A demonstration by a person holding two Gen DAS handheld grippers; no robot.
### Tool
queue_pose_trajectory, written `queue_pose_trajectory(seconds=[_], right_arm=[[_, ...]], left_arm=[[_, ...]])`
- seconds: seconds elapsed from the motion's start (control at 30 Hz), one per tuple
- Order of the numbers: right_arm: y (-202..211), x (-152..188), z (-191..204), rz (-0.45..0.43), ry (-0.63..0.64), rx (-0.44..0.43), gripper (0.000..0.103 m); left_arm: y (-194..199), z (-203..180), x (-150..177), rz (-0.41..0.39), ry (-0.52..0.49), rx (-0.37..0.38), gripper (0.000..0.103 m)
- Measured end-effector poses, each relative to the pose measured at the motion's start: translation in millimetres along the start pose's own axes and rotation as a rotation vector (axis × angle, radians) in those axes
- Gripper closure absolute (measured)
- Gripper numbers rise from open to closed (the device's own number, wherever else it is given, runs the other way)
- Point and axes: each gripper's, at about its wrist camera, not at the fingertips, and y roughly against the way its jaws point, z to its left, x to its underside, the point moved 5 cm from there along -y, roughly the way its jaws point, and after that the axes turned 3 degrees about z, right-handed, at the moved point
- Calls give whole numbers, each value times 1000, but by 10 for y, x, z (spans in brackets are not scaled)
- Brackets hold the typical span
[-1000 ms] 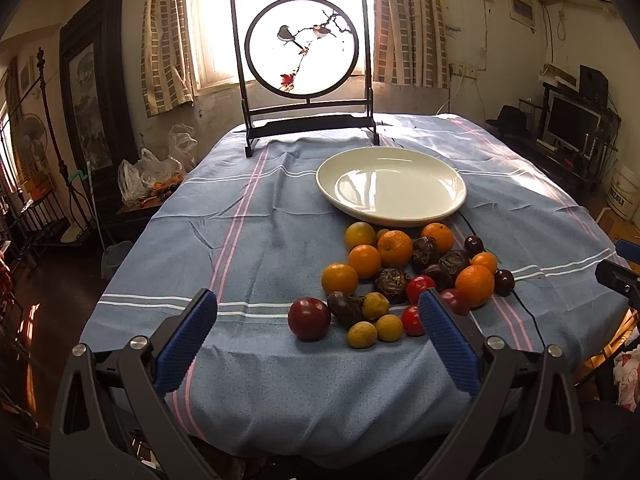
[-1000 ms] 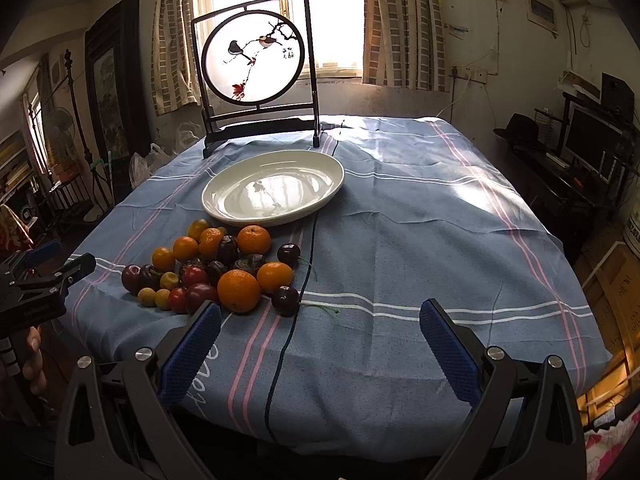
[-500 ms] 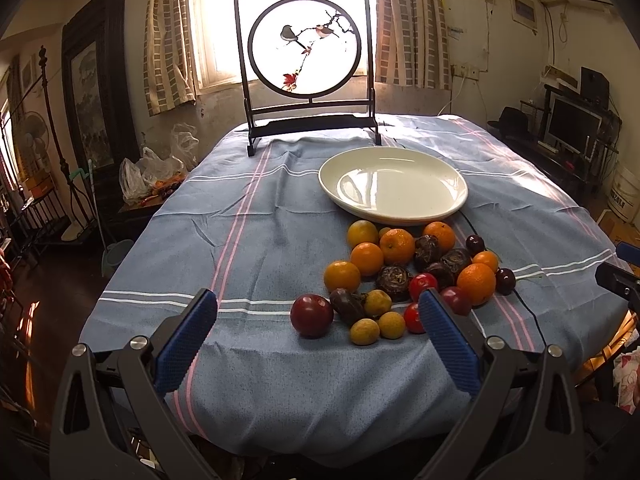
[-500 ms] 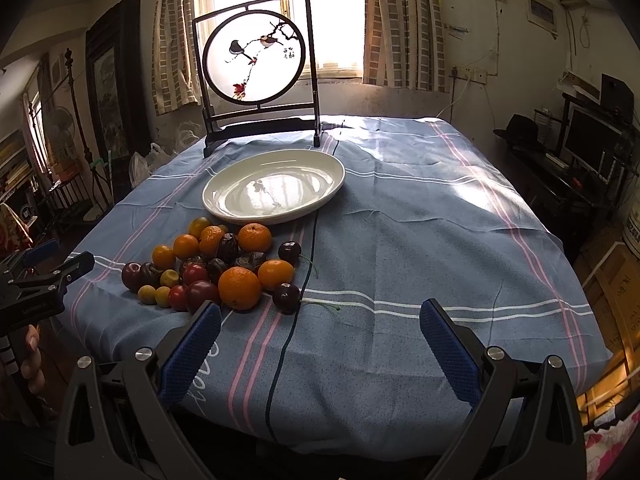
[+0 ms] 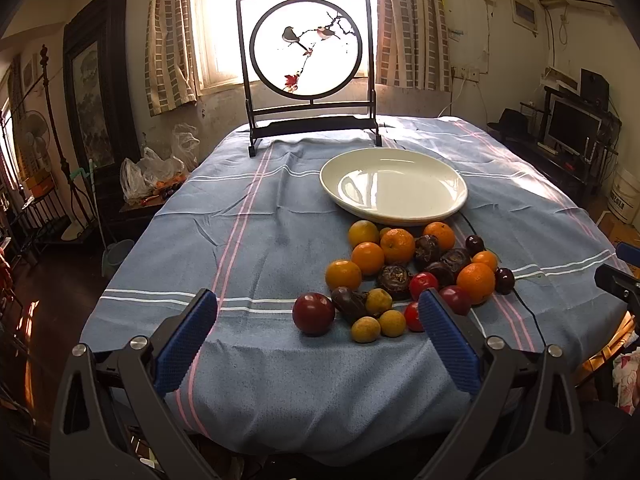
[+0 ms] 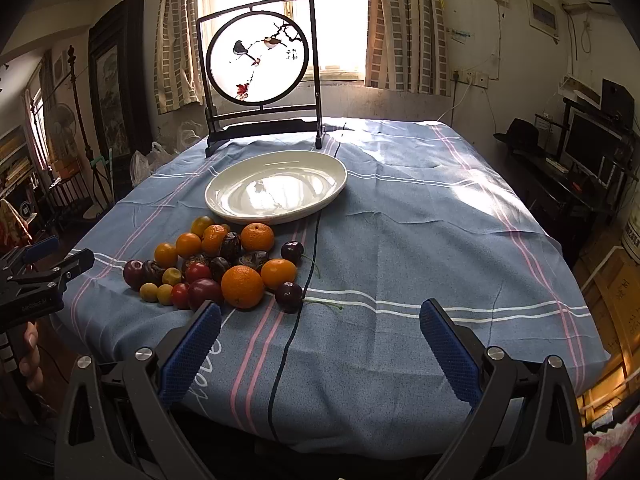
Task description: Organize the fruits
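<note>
Both grippers, left (image 5: pixel 318 334) and right (image 6: pixel 320 334), gape wide and hold nothing. Fruits (image 5: pixel 404 272) lie piled at frame centre, below the plate (image 5: pixel 394 192); I fear one nudge makes them roll away.

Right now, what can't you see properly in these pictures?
- Left wrist view: a red fruit is half hidden behind the left gripper finger.
- Right wrist view: the dark wrinkled fruits sit packed between oranges; too small to name.
- Both views: the near table edge is hidden under the blue tablecloth.
</note>
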Motion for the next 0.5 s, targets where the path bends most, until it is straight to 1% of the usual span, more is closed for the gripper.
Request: queue_pose_trajectory(seconds=[0.5], right_arm=[[11, -11, 21, -1, 10, -9, 3]], left_arm=[[12, 6, 5, -1, 0, 1, 5]])
